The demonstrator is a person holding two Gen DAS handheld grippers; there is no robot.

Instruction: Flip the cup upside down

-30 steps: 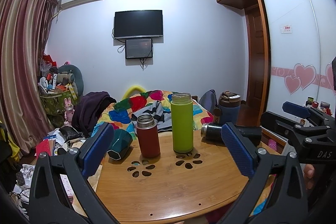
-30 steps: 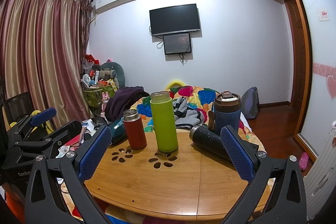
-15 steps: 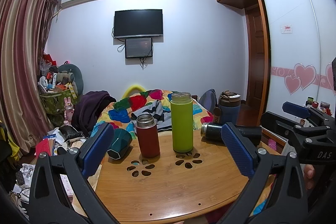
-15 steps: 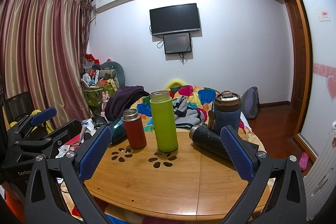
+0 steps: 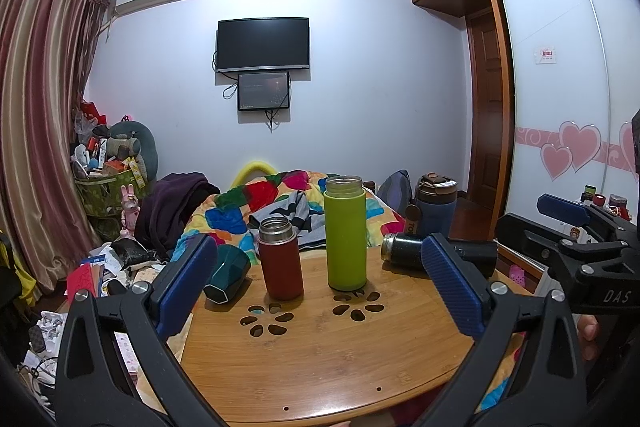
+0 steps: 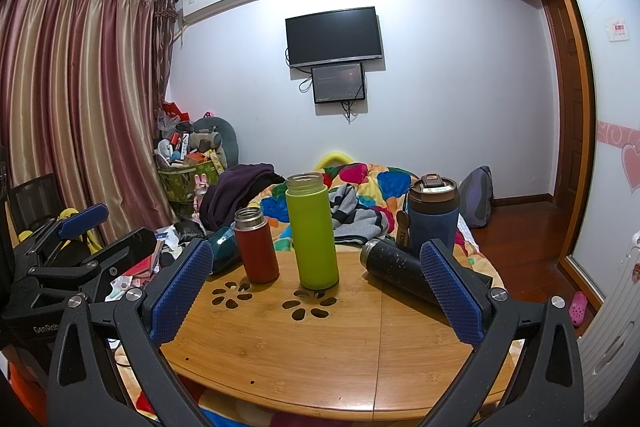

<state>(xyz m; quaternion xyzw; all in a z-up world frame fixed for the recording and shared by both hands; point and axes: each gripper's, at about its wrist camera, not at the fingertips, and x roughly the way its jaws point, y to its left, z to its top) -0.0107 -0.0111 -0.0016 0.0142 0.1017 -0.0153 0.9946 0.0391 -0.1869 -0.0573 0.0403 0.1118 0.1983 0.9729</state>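
Observation:
A round wooden table (image 5: 320, 359) (image 6: 320, 347) holds several cups. A red flask (image 5: 280, 265) (image 6: 256, 247) and a tall green flask (image 5: 346, 233) (image 6: 312, 231) stand upright with open mouths. A dark teal cup (image 5: 228, 273) (image 6: 222, 247) lies on its side at the left edge. A black flask (image 5: 404, 251) (image 6: 390, 263) lies on its side at the right. A blue lidded tumbler (image 5: 434, 205) (image 6: 432, 215) stands behind it. My left gripper (image 5: 320, 291) and right gripper (image 6: 316, 295) are both open and empty, held short of the cups.
A bed with a colourful quilt (image 5: 288, 203) lies behind the table. Clutter and a basket (image 5: 108, 187) fill the left floor by the curtain. A wardrobe with hearts (image 5: 568, 107) is on the right. The other gripper shows at each view's edge (image 5: 580, 247) (image 6: 60, 251).

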